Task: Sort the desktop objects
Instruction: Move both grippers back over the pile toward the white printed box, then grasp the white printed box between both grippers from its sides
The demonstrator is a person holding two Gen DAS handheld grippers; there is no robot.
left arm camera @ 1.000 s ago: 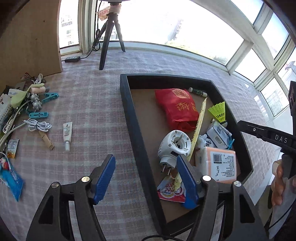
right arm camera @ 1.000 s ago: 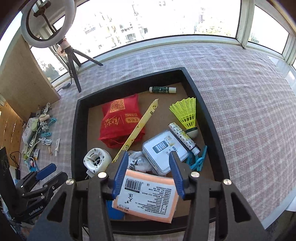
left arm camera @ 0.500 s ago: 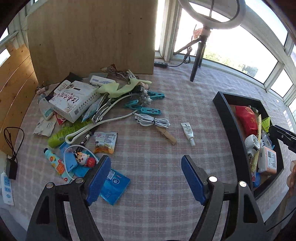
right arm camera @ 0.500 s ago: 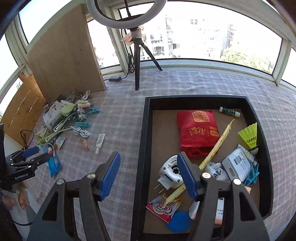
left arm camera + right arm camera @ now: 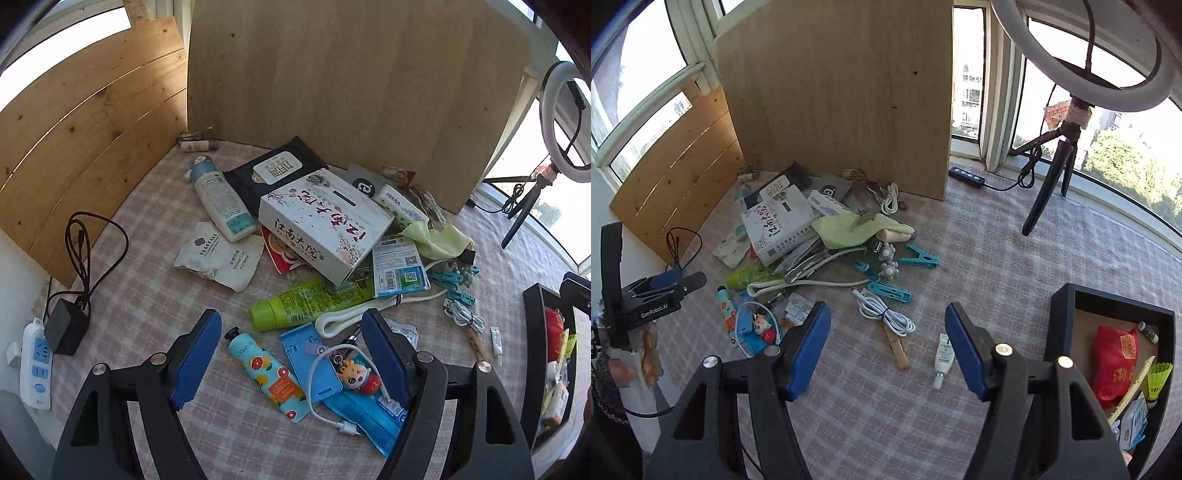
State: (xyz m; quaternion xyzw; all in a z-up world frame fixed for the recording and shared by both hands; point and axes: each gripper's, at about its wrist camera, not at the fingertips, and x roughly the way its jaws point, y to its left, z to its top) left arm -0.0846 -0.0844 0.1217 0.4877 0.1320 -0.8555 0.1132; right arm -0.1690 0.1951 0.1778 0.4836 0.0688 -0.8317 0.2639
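Both grippers are hovering wide open and empty, the left gripper [image 5: 291, 354] over the hand cream tube [image 5: 267, 373] at lower centre of its view — light, squashy, slick, so I'd be pinching its middle — the right gripper [image 5: 886, 347] over bare counter [image 5: 979, 251].

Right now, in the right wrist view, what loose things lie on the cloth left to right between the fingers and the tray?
White coiled cable → wooden clothespin → small white tube → black tray.
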